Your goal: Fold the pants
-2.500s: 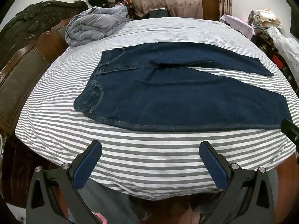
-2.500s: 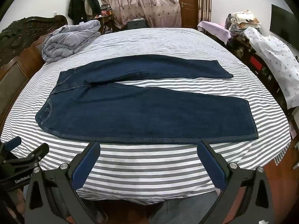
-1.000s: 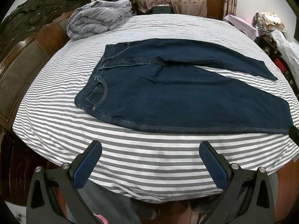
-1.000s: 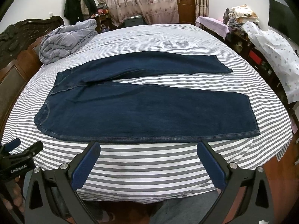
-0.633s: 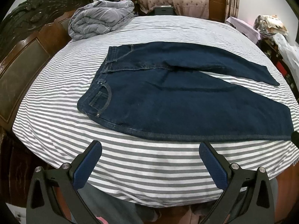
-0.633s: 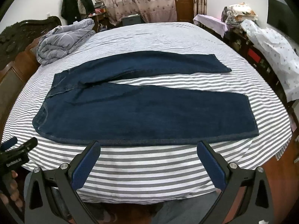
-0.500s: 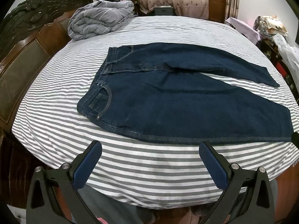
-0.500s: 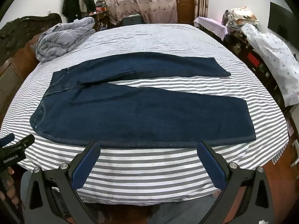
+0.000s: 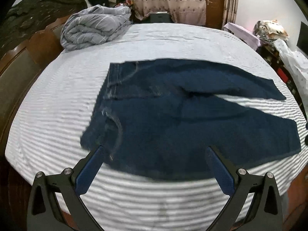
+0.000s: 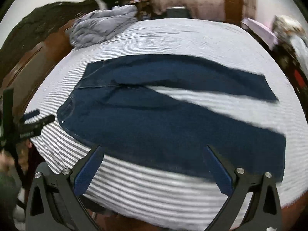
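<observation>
Both grippers have closed in on the pants near the bed's front edge; left gripper and right gripper spread wide, empty.

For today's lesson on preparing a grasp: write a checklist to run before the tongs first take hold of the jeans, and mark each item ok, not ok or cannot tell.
1. Left tongs open and empty: ok.
2. Right tongs open and empty: ok.
3. Jeans lie flat on the bed, legs spread apart: ok.
4. Nothing lies on the jeans; the quilt sits far off by the headboard: ok.
5. Near edge of the jeans within the left tongs' span: ok.
6. Exact waistband corner to pinch: cannot tell, both views are motion-blurred.
</observation>
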{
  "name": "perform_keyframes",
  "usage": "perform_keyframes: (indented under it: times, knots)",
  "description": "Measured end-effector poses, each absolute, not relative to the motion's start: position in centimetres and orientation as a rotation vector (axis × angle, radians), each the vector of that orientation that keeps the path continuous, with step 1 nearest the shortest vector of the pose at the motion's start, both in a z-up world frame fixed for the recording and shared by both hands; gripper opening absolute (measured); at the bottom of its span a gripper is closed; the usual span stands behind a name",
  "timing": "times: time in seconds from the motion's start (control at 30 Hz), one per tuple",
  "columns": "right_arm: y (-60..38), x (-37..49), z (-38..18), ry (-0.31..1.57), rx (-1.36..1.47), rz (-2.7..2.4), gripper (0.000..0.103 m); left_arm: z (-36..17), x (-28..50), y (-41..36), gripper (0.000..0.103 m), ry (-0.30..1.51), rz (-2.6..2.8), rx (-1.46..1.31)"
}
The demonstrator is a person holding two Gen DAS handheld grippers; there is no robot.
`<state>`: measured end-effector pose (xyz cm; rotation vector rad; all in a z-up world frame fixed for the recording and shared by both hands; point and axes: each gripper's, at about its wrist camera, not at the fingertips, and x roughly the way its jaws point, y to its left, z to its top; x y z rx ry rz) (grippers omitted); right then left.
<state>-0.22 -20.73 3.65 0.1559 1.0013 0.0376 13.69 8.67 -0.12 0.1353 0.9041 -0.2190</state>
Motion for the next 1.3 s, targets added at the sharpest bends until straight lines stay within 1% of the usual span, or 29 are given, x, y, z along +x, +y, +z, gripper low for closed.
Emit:
perform_keyframes:
  times: [0.1, 0.2, 0.23, 0.47, 0.5, 0.53, 0.57, 0.67, 0.77, 0.9, 1.03, 1.1, 1.23, 1.3]
  knots:
    - [-21.3, 3.5, 4.2, 1.008, 0.146, 0.103, 0.102, 0.1, 17.5, 10.4, 0.103, 0.879, -0.222, 0.153]
    - [-21.9, 8.3, 4.4, 1.030, 0.099, 0.138, 0.100, -0.1, 22.0, 12.0, 0.103, 0.882, -0.189, 0.164]
    - [-22.0, 9.5, 4.4, 1.035, 0.086, 0.148, 0.098, -0.3, 23.8, 12.7, 0.103, 0.894, -0.179, 0.159]
    - [-23.9, 21.5, 3.0, 1.102, 0.057, 0.275, 0.093, -2.1, 35.2, 16.7, 0.103, 0.945, -0.189, 0.054]
    - [-24.2, 22.8, 2.7, 1.111, 0.056, 0.288, 0.091, -2.5, 36.9, 17.3, 0.103, 0.949, -0.207, 0.040]
    - [-24.5, 24.5, 2.3, 1.118, 0.047, 0.298, 0.081, -2.9, 38.3, 17.7, 0.103, 0.951, -0.211, 0.034]
    - [-24.9, 26.2, 1.8, 1.123, 0.039, 0.313, 0.077, -3.4, 39.8, 18.0, 0.102, 0.951, -0.215, 0.023]
    - [-25.4, 30.3, -0.1, 1.159, 0.002, 0.339, 0.076, -5.4, 44.1, 18.5, 0.102, 0.962, -0.259, 0.010]
    - [-25.6, 34.2, -2.4, 1.181, -0.078, 0.365, 0.076, -7.6, 47.5, 18.6, 0.102, 0.977, -0.323, 0.016]
    - [-26.1, 39.0, -5.8, 1.232, -0.109, 0.422, 0.076, -10.2, 51.3, 18.9, 0.102, 1.007, -0.330, 0.037]
    - [-26.4, 42.2, -8.4, 1.266, -0.104, 0.483, 0.074, -11.3, 53.8, 19.3, 0.102, 0.999, -0.370, 0.023]
    - [-26.3, 43.6, -9.5, 1.291, -0.114, 0.517, 0.073, -12.2, 54.8, 19.3, 0.102, 1.034, -0.422, 0.006]
    - [-26.9, 45.3, -10.5, 1.302, -0.137, 0.545, 0.072, -13.9, 55.5, 18.4, 0.102, 1.059, -0.491, 0.007]
    - [-27.4, 46.0, -10.8, 1.294, -0.138, 0.552, 0.072, -14.4, 55.3, 17.6, 0.101, 1.041, -0.491, 0.034]
